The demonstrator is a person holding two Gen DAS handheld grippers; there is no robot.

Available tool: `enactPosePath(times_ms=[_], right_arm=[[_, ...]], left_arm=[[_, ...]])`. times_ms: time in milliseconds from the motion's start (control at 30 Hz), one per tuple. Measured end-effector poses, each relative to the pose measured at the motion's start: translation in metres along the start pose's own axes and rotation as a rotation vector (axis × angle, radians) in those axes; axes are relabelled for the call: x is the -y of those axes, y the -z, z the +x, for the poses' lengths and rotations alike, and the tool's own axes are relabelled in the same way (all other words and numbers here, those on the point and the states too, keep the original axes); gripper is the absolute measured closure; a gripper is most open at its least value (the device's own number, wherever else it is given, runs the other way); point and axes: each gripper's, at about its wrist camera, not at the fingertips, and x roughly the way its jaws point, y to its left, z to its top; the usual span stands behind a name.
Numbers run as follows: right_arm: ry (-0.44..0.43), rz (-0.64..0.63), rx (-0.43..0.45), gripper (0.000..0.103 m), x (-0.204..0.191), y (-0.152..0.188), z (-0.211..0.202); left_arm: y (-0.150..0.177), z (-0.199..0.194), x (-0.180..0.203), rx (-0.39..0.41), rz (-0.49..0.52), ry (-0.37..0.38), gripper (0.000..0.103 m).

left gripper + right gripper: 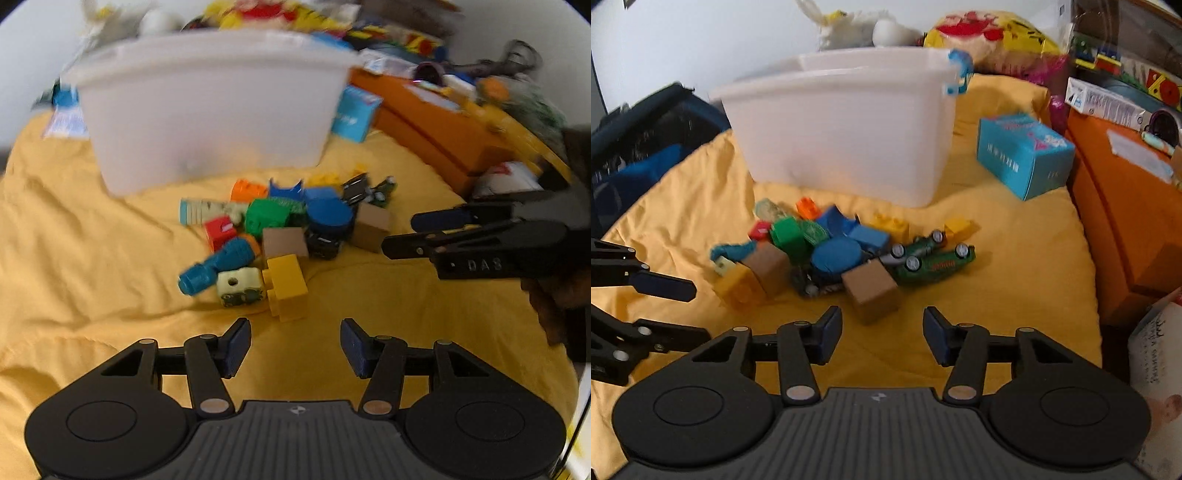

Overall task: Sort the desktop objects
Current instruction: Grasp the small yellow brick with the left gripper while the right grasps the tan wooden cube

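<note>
- Left wrist view: the left claw (295, 347) is spread wide and holds nothing, low over the yellow cloth (92, 258). The pile of toys (280, 236) lies straight ahead. Its nearest piece, a yellow block (286, 286), sits just beyond the fingertips, nearly on the centre line. A blue bolt-shaped toy (218, 267) lies to the left of it, its long axis slanting from near-left to far-right. The white bin (210, 107) stands behind the pile.
- Left wrist view: the right claw (397, 236) reaches in from the right, side-on; its fingers look close together, but this angle leaves that unclear.
- Right wrist view: the right claw (882, 332) is in fact spread and empty. A brown cube (871, 291) sits just ahead between its fingers, slightly left of centre, nearer than anything else. Green toy cars (934, 260) lie beyond, long axis running left to right.
- Judgement: each claw has its own nearest piece, so either could close first; the bin lies farther forward for both.
</note>
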Motion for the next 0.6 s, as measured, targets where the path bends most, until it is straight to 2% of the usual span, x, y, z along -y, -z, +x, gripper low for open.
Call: enactPosePath(times_ms=[100,200,267,300,500,600], right_arm=[[-0.004,-0.014,0.005,0.05,-0.001,0.0,0.008],[-0.01,-0.06,0.008,0.051,-0.007,-0.002,0.017],[-0.015,-0.088,0.003,0.054,-0.011,-0.003,0.024],[-0.018,-0.095,-0.004,0.063,-0.012,-0.004,0.028],[-0.048,-0.043,0.008,0.065,-0.009,0.001,0.017],[-0.055,0.004,0.041,0.065,-0.006,0.004,-0.004]], left_arm=[[-0.003,0.011,-0.003,-0.002,-0.035,0.01,0.047],[-0.008,0.016,-0.004,0.006,-0.033,-0.017,0.055],[-0.009,0.017,-0.003,0.008,-0.024,-0.032,0.073],[-0.01,0.017,-0.004,0.01,-0.016,-0.037,0.077],[-0.01,0.002,-0.008,0.06,0.035,-0.009,0.078],[-0.009,-0.021,-0.015,0.096,0.015,-0.005,0.077]])
